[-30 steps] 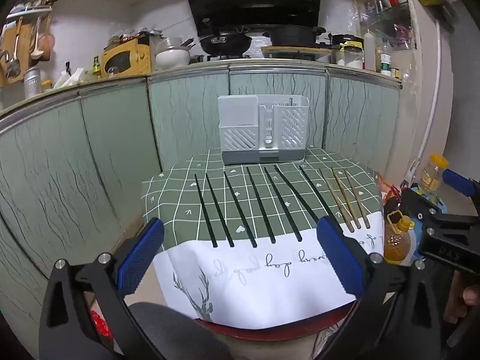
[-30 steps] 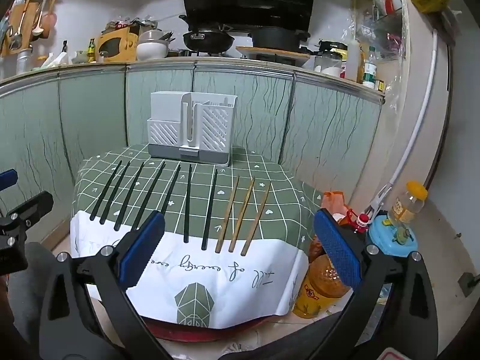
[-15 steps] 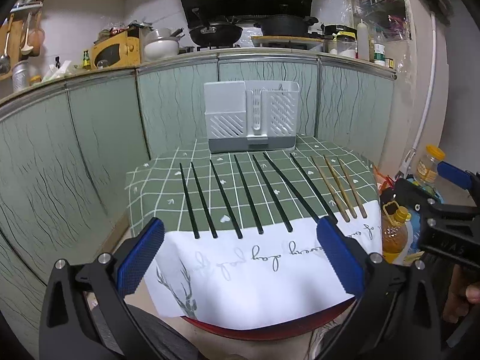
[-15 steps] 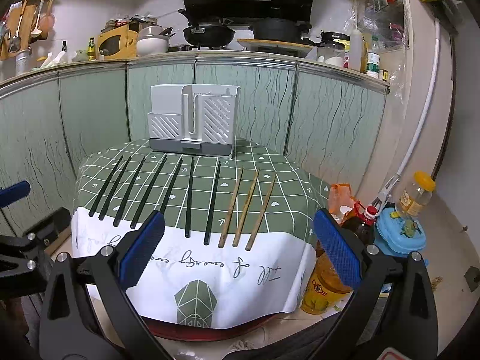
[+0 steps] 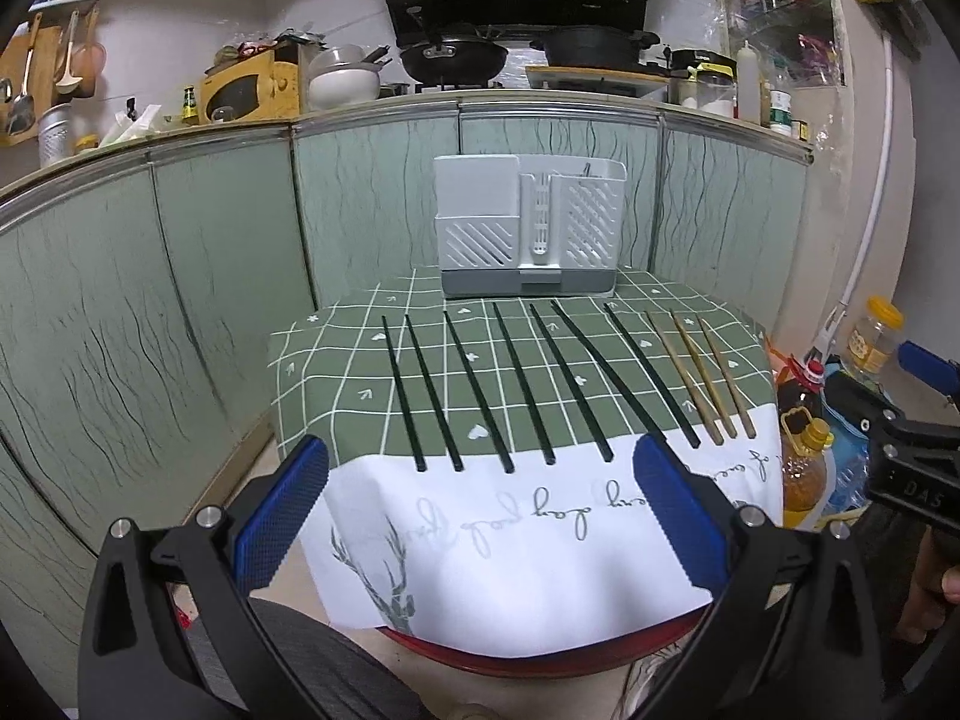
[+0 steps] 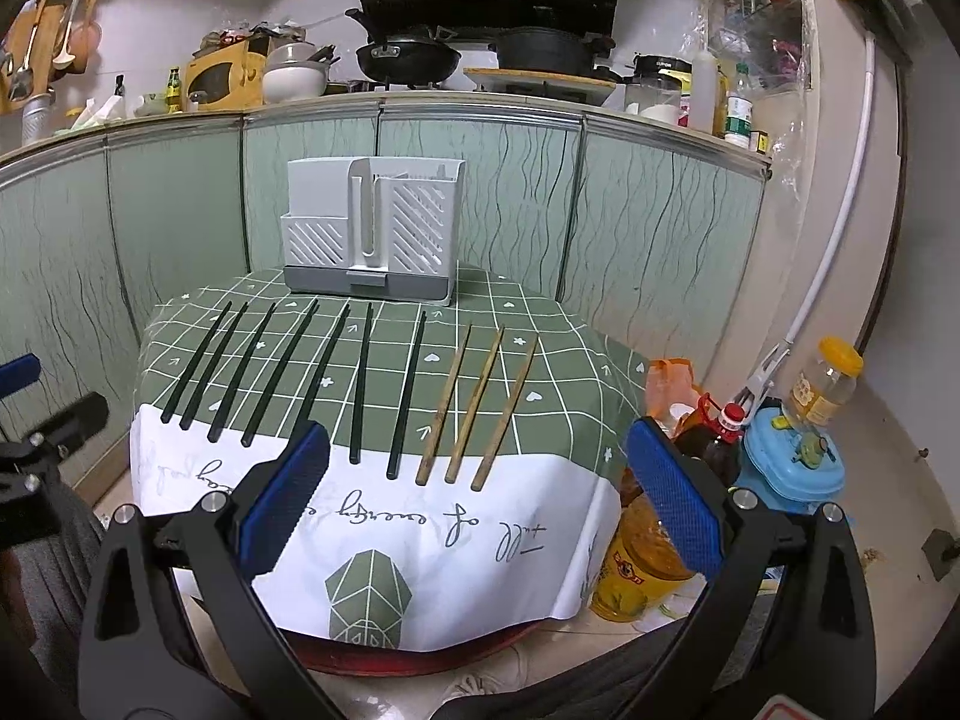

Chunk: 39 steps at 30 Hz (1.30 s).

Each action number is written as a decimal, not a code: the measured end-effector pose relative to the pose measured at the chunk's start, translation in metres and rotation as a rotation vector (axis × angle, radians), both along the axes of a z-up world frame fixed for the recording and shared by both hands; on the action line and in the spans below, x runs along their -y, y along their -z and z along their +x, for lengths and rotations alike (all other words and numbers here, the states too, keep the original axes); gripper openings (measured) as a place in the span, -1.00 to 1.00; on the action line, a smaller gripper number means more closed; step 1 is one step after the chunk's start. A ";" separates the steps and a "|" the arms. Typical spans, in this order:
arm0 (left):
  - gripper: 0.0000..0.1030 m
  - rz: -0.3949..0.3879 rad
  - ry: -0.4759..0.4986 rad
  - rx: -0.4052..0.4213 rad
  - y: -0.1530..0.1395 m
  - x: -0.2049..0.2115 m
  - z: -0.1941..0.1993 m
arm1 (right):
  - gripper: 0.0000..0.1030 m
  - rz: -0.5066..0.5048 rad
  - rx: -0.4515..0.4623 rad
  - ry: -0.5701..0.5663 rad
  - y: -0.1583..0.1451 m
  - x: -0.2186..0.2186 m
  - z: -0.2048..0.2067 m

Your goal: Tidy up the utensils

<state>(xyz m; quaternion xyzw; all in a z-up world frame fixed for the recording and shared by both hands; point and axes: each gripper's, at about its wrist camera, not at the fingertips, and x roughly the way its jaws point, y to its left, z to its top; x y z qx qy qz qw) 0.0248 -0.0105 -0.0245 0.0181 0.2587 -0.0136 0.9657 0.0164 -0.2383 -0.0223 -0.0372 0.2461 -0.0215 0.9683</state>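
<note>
Several black chopsticks [image 5: 522, 384] [image 6: 288, 369] lie in a row on a small table with a green checked cloth [image 5: 336, 360] [image 6: 570, 360], and three wooden chopsticks [image 5: 699, 375] [image 6: 480, 399] lie at the row's right end. A white and grey slotted utensil holder [image 5: 528, 234] [image 6: 375, 234] stands at the table's far edge. My left gripper [image 5: 480, 516] hangs open in front of the table's near edge, holding nothing. My right gripper [image 6: 477, 504] is open too, off the near right side, also seen at the right of the left wrist view [image 5: 912, 420].
Green cabinet panels [image 5: 180, 276] wrap behind the table, with a cluttered counter above. Oil bottles [image 6: 642, 558] and a blue box [image 6: 786, 468] stand on the floor to the table's right. A white pipe [image 6: 840, 210] runs down the right wall. A person's lap [image 5: 324, 672] is below.
Both grippers have dropped a little and drawn closer to the table, so the chopsticks and holder look larger. Both stay open; nothing on the table has moved.
</note>
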 end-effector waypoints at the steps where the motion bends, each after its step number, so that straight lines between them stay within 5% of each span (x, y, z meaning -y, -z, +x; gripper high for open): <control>1: 0.91 0.002 -0.004 0.000 -0.001 -0.002 0.000 | 0.85 0.001 0.000 0.000 0.000 0.001 -0.001; 17: 0.91 0.003 -0.029 0.015 -0.008 -0.019 -0.007 | 0.85 0.005 -0.016 -0.001 0.005 0.006 -0.003; 23: 0.91 0.084 -0.041 0.045 -0.009 -0.016 -0.009 | 0.85 0.003 -0.012 0.009 0.004 0.008 -0.005; 34: 0.91 0.119 -0.142 0.122 -0.012 -0.035 -0.016 | 0.85 0.001 -0.018 -0.009 0.007 0.007 0.002; 39: 0.91 0.138 -0.139 0.090 -0.010 -0.041 -0.007 | 0.85 -0.004 -0.026 -0.020 0.010 0.005 0.013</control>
